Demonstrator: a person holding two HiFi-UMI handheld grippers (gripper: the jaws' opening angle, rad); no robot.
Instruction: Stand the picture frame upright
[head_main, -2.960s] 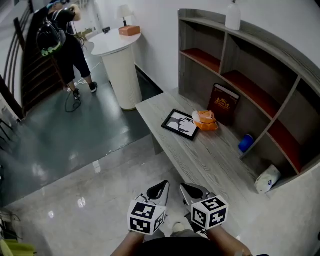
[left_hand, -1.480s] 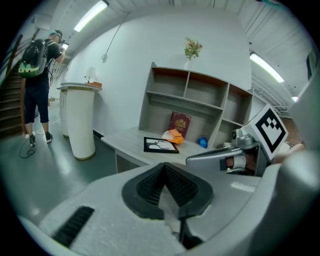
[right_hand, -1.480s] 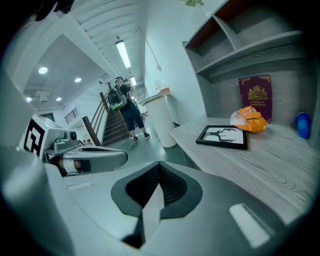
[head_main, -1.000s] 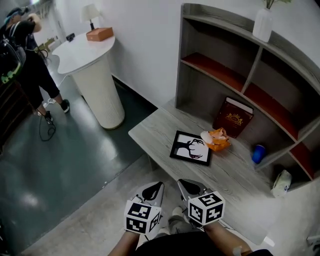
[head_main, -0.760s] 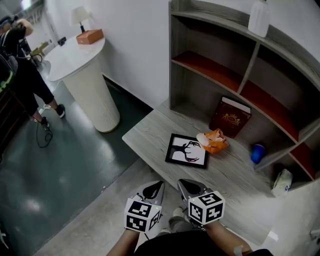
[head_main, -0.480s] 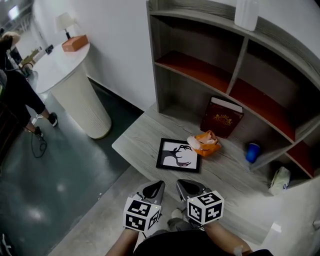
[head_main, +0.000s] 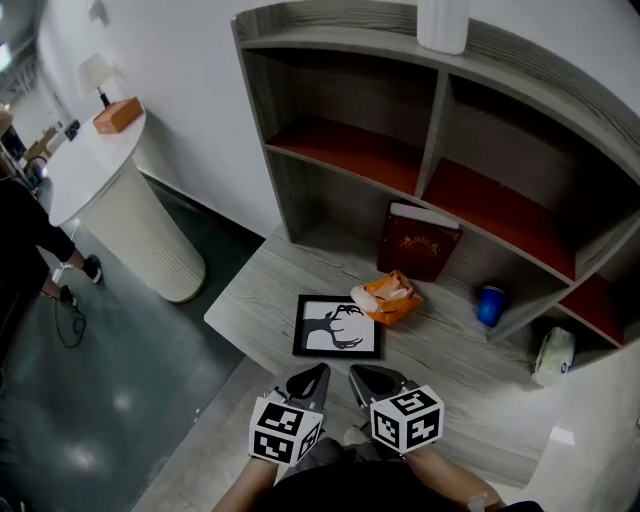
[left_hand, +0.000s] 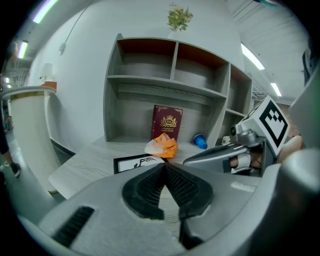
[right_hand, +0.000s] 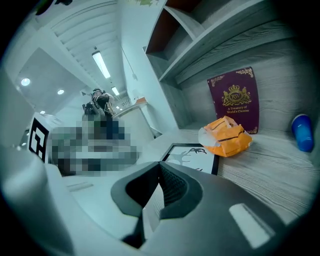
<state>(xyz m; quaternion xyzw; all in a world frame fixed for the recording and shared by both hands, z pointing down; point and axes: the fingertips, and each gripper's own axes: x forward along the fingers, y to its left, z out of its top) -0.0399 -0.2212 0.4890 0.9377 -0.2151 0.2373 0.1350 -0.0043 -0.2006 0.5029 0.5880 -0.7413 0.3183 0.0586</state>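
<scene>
The picture frame (head_main: 337, 327), black-edged with a black deer on white, lies flat on the grey wooden desk (head_main: 260, 290); it also shows ahead in the left gripper view (left_hand: 134, 161) and the right gripper view (right_hand: 192, 155). My left gripper (head_main: 316, 376) and right gripper (head_main: 358, 377) hang side by side just short of the desk's near edge, both shut and empty, their tips close to the frame's near side without touching it.
An orange packet (head_main: 387, 298) rests against the frame's far right corner. Behind it a maroon book (head_main: 417, 243) leans in the shelf unit (head_main: 430, 130). A blue cup (head_main: 489, 305) and a white packet (head_main: 553, 355) sit at right. A round white table (head_main: 120, 190) stands left.
The view has swung toward the desk: frame and shelf have come nearer and more central. Both grippers have moved forward toward the desk edge, still shut.
</scene>
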